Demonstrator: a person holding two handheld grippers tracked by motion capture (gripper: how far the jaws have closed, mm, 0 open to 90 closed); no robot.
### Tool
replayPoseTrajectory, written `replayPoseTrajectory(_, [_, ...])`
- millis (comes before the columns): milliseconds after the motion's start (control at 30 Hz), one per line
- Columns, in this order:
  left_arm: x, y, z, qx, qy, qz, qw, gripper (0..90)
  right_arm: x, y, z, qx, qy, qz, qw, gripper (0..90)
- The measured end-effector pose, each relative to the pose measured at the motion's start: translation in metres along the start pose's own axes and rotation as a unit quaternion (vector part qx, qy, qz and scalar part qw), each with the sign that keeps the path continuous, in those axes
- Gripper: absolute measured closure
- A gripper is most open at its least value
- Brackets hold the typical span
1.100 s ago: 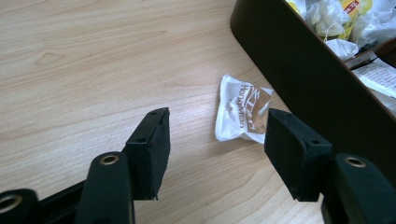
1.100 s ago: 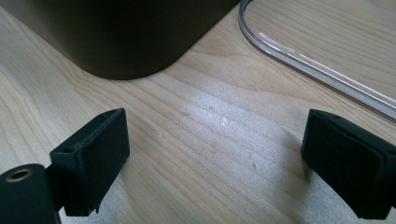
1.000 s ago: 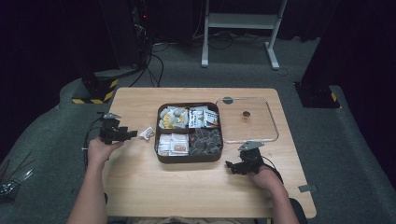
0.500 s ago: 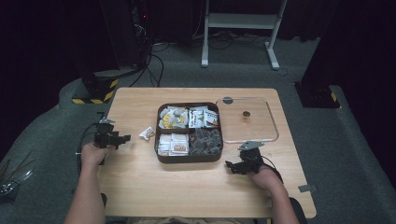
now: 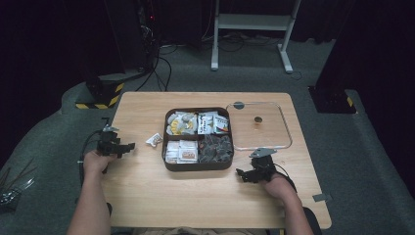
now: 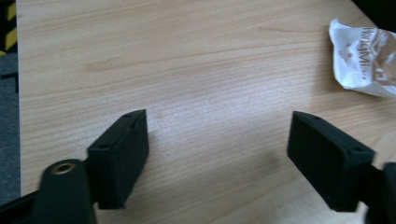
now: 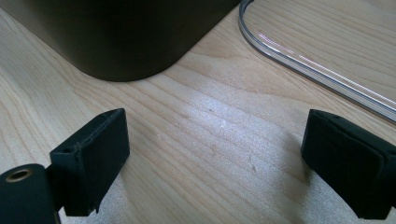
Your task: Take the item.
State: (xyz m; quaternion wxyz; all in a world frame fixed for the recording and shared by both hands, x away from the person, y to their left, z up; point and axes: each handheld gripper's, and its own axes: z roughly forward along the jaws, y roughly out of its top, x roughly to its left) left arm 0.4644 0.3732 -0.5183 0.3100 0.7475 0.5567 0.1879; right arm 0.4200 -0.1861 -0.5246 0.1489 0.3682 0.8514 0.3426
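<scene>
A: Far left, what do you have?
B: The left gripper [image 5: 128, 146] at the table's [image 5: 147, 196] left edge; its jaws have just been opening and stand wide apart with bare wood between them; it holds nothing.
A: And the packet?
B: A small white packet [image 5: 154, 140] lies on the table, just right of that gripper and just left of the tray [image 5: 195, 166], touching neither; in the left gripper view it sits at the upper right, crumpled, with grey print that I read only as "Hony..."; the rest is too blurred.
A: What is in the tray?
B: Four compartments; far left holds yellow-and-white wrapped pieces; far right holds white packets with dark and red marks, print too small to read; near left holds flat pale packets; near right holds dark wrapped pieces.
A: Further right?
B: A clear lid [image 5: 286, 142] lies flat beside the tray, a small dark knob at its middle; the right gripper [image 5: 243, 175] rests near the tray's near right corner, jaws wide apart over bare wood, empty.
</scene>
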Motion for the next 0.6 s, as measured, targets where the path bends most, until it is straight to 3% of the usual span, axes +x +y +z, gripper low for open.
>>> replayPoseTrajectory(100, [-0.001, -0.005, 0.005, -0.023, 0.03, 0.018, 0.9991, 17.6, 0.0, 0.0, 0.0, 0.0, 0.0, 0.0, 1.0, 7.7])
replayPoseTrajectory(200, [-0.001, -0.006, 0.007, -0.031, 0.032, 0.016, 0.9989, 14.4, 0.0, 0.0, 0.0, 0.0, 0.0, 0.0, 1.0, 7.7])
replayPoseTrajectory(433, [-0.005, -0.006, 0.009, -0.038, 0.052, -0.003, 0.9979, 12.4, 0.0, 0.0, 0.0, 0.0, 0.0, 0.0, 1.0, 7.7])
replayPoseTrajectory(600, [-0.007, -0.004, 0.012, -0.029, 0.075, -0.027, 0.9964, 3.8, 0.0, 0.0, 0.0, 0.0, 0.0, 0.0, 1.0, 7.7])
